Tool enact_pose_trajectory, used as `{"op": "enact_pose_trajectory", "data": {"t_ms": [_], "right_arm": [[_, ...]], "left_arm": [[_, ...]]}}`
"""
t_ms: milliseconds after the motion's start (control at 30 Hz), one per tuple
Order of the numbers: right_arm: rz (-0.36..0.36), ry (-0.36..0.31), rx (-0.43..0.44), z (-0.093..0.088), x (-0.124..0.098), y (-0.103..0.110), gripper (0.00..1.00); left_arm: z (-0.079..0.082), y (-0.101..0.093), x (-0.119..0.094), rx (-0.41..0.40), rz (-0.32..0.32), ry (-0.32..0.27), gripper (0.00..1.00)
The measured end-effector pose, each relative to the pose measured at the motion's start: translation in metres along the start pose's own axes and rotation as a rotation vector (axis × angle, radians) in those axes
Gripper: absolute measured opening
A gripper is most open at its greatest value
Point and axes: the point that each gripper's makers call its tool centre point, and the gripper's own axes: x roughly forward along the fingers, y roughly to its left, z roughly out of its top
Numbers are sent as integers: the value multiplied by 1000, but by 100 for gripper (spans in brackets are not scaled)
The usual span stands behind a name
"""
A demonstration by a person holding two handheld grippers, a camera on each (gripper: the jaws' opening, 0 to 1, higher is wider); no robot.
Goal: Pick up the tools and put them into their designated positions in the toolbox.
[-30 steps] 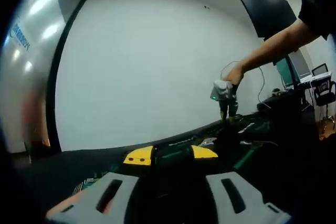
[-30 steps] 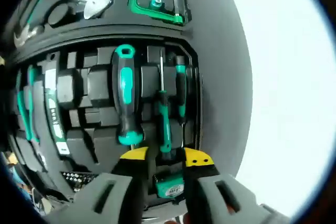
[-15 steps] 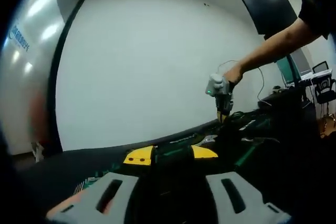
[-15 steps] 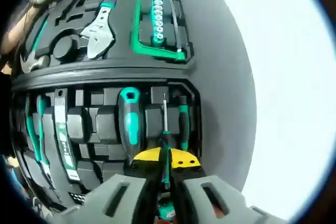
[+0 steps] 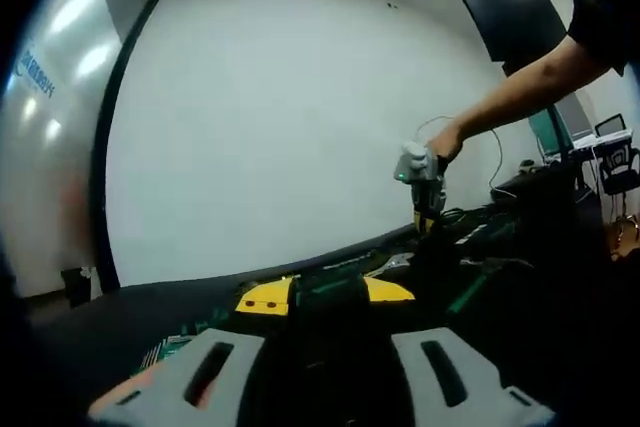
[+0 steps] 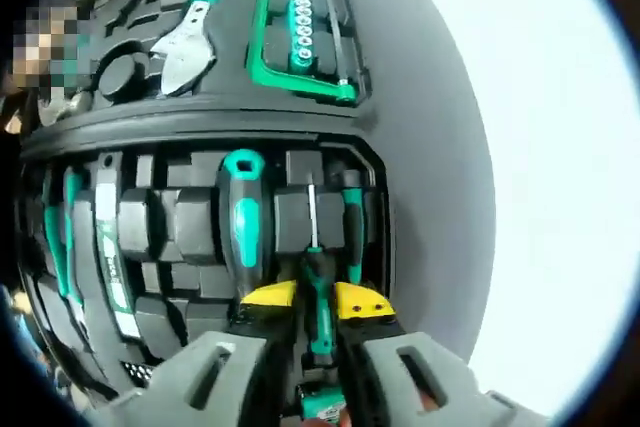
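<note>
The open black toolbox (image 6: 190, 232) lies below my right gripper (image 6: 316, 299). Its yellow-tipped jaws are shut on the green-and-black handle of a small screwdriver (image 6: 312, 222), whose thin shaft points along a slot near the tray's right end. A big teal-handled screwdriver (image 6: 243, 222) lies in the slot to its left, and another small one (image 6: 352, 217) to its right. In the left gripper view, a person's hand holds the right gripper (image 5: 428, 222) over the toolbox (image 5: 480, 247). My left gripper (image 5: 328, 294) rests low and open, with the dark toolbox edge showing between its tips.
The lid half holds an adjustable wrench (image 6: 185, 42) and a green socket rail (image 6: 305, 27). More green tools (image 6: 105, 247) fill the slots at the left. A white wall (image 5: 280, 127) rises behind the dark table (image 5: 120, 317). Chairs and a desk (image 5: 610, 162) stand far right.
My right gripper's jaws went from wide open to closed on the small screwdriver's handle. That view pulled back, then came nearer. In the left gripper view the right gripper rose slightly.
</note>
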Motion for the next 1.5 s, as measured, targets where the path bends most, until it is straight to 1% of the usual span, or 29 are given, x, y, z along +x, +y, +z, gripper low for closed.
{"op": "enact_pose_trajectory", "data": {"t_ms": [33,67,100,133,167,200,267,333,400,500,533,567,600,633,667,733,800,833,867,900,933,1000,1133,1167,1233,1300,1333,1433,1500], "right_arm": [[-30,-49,83,3,-9,-10,12],[-37,-74,106,5,-12,-12,10],[-56,-173,184,12,-24,-14,6],[-87,-231,267,14,-31,-22,2],[-161,-300,410,10,-38,-40,0],[-181,-348,473,8,-41,-44,0],[-257,-435,600,-7,-44,-33,0],[-310,-478,862,-29,-35,-24,0],[-301,-690,1056,-28,-38,-22,0],[-239,-1087,1204,-18,-75,-31,1],[-225,-1174,1228,-19,-88,-33,1],[-223,-1210,1246,-22,-96,-34,1],[-246,-1187,1243,-27,-97,-33,0],[-312,-1137,1181,-29,-95,-30,0],[-362,-1089,1191,-36,-91,-32,0],[-318,-966,1300,-44,-74,-34,0],[-284,-925,1393,-42,-60,-32,0],[-273,-897,1386,-37,-54,-29,0],[-330,-814,1301,-35,-43,-28,0],[-395,-771,1220,-35,-38,-33,0],[-510,-702,1103,-38,-36,-37,0],[-583,-653,1011,-36,-30,-43,0],[-543,-608,1058,-42,-11,-36,0],[-553,-633,1097,-44,-10,-36,0],[-543,-665,1074,-42,-7,-38,0],[-548,-668,1030,-38,-8,-40,0],[-540,-669,1034,-39,-6,-43,0],[-525,-678,1036,-39,-8,-40,0],[-536,-687,1024,-39,-7,-40,0]], "left_arm": [[0,0,0,0,0,0,21],[0,-1,0,0,0,1,21],[0,-1,0,1,0,1,21],[0,-1,0,0,2,1,21],[0,0,0,-4,5,4,21],[-1,0,0,-6,8,7,21],[-1,1,1,-10,11,11,19],[-2,-2,1,-9,7,20,19],[-5,-4,3,-2,1,34,19],[-3,-7,4,-10,-3,32,19],[2,-6,5,-21,7,21,17],[9,0,8,-88,58,11,13],[11,1,9,-91,83,39,7],[18,-11,16,-61,61,81,5],[30,-19,22,-26,56,74,3],[56,-43,46,30,38,58,3],[72,-71,76,34,-15,68,3],[73,-79,90,17,-29,81,1],[71,-96,110,-37,-66,127,0],[72,-104,124,-49,-84,133,0],[70,-109,138,-50,-95,152,0],[66,-123,169,-21,-101,189,0],[55,-152,217,29,-166,245,0],[49,-155,227,21,-183,264,0],[37,-174,247,47,-230,317,0],[18,-187,268,45,-239,383,0],[1,-195,281,40,-272,426,0],[-24,-201,303,111,-258,490,0],[-41,-209,314,95,-279,523,0]]}}
